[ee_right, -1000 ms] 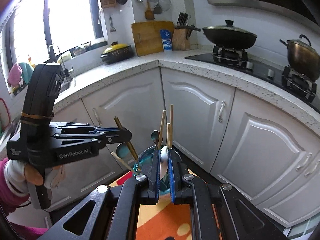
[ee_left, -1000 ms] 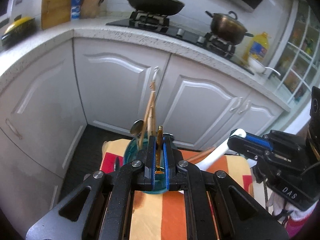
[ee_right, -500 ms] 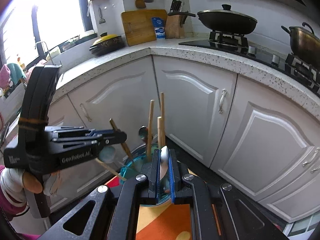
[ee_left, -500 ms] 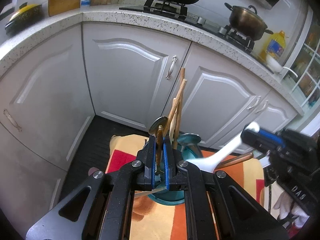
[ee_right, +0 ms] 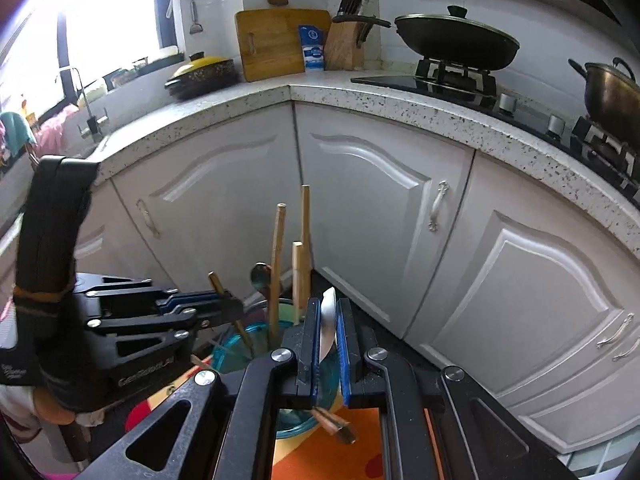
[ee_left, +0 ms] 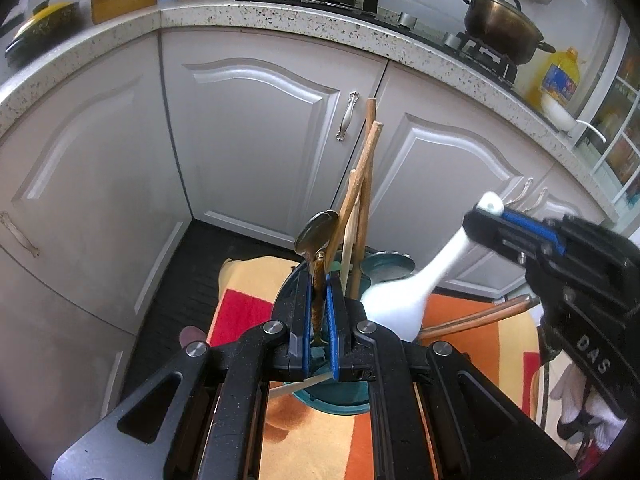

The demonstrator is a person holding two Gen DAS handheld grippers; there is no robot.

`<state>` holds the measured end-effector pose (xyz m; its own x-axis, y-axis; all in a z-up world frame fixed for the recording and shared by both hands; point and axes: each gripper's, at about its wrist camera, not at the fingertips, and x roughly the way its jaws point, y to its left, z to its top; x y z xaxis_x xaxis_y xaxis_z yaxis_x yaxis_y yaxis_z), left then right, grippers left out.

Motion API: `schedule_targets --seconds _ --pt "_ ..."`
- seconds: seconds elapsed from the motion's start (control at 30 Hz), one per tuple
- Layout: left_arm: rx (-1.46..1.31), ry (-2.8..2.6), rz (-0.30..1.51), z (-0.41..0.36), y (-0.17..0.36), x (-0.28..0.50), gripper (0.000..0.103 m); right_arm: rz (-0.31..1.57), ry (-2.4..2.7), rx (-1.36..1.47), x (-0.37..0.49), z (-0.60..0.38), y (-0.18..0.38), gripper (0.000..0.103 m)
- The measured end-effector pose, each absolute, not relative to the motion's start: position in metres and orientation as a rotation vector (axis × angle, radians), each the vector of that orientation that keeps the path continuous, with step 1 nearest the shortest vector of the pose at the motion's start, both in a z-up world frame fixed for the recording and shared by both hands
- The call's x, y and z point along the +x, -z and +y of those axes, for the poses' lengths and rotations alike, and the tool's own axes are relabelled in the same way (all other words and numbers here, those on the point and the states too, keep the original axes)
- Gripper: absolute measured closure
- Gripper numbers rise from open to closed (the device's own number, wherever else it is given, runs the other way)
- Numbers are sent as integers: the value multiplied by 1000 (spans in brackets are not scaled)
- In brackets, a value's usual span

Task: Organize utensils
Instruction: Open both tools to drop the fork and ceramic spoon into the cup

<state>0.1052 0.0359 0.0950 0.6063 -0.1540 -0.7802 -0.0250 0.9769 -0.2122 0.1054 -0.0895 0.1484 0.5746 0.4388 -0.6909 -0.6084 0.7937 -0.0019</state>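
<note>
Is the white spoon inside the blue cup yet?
Not yet. The right claw holds the white spoon tilted, its bowl over the blue cup.

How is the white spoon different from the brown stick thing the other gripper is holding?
The white spoon is wide, pale and smooth; the brown utensil is thin, dark and wood-coloured. The right gripper clamps the spoon by its handle, bowl toward the teal holder; the left gripper pinches the utensil's shaft above it. Both are held over the holder.
</note>
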Motion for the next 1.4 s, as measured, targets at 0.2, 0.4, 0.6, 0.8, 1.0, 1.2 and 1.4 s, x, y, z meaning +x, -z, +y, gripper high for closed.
schedule_targets --seconds 0.2,0.4,0.6,0.8,1.0,1.2,1.4 --pt "-211 78 920 35 -95 106 98 782 -645 -265 113 -84 -136 96" --pt "-206 78 924 33 -95 107 98 828 -670 -277 109 -74 -112 95" --pt "-217 67 927 34 -95 106 95 828 -688 -201 109 -86 -126 82" --pt "-236 67 915 34 -103 96 73 817 -682 -143 96 -107 -136 80" --pt "-215 51 860 33 -122 73 68 784 -686 -98 71 -122 -146 71" --pt "-176 14 805 28 -133 44 67 744 -654 -49 43 -129 -151 65" --pt "-146 10 788 13 -132 17 67 740 -607 -18 20 -127 -145 64"
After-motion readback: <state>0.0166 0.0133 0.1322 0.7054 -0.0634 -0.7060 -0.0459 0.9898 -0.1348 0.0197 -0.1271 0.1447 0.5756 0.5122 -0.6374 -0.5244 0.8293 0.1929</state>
